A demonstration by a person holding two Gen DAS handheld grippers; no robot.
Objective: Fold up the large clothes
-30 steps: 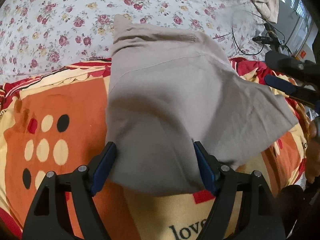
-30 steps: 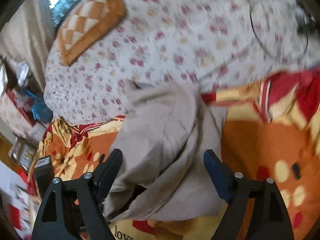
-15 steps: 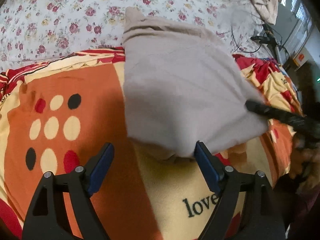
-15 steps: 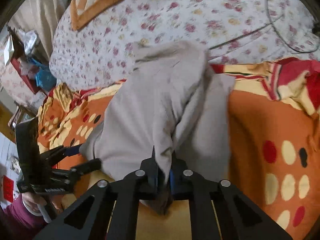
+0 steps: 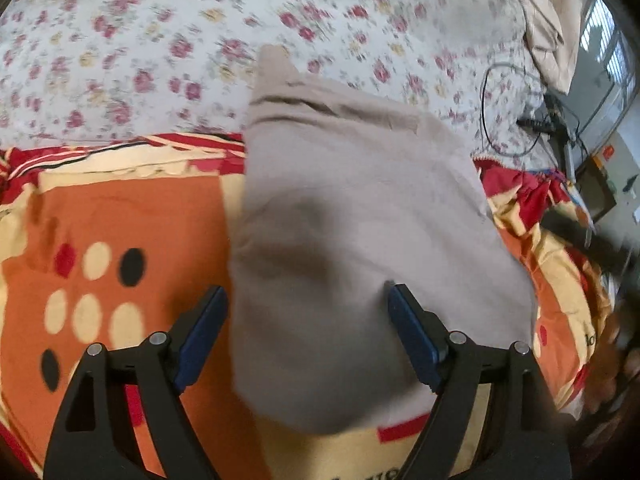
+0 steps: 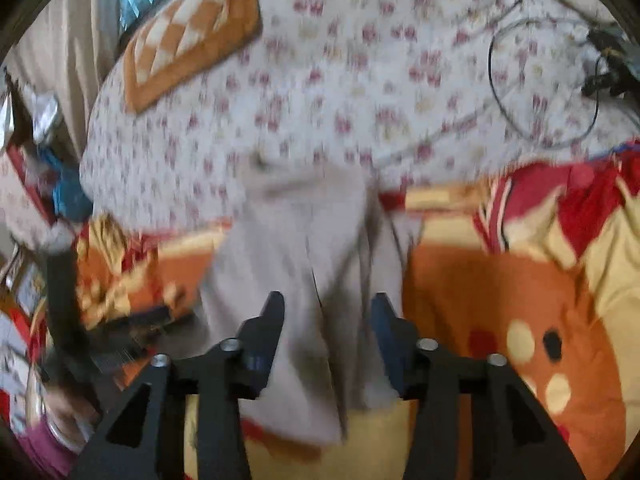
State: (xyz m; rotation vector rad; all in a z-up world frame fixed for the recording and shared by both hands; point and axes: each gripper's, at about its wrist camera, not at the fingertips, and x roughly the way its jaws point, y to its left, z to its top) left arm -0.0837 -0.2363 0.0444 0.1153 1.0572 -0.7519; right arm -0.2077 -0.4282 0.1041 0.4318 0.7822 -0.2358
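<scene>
Both grippers hovered over the beige garment: left gripper spread wide, right gripper opening, garment between its jaws, pads clear of it.

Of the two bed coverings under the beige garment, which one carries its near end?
The orange, red and cream blanket carries the beige garment's near end; the white floral sheet lies only under its far tip.

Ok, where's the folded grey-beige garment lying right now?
The folded grey-beige garment lies on the orange patterned blanket, its far end on the floral sheet, centred in both wrist views.
</scene>
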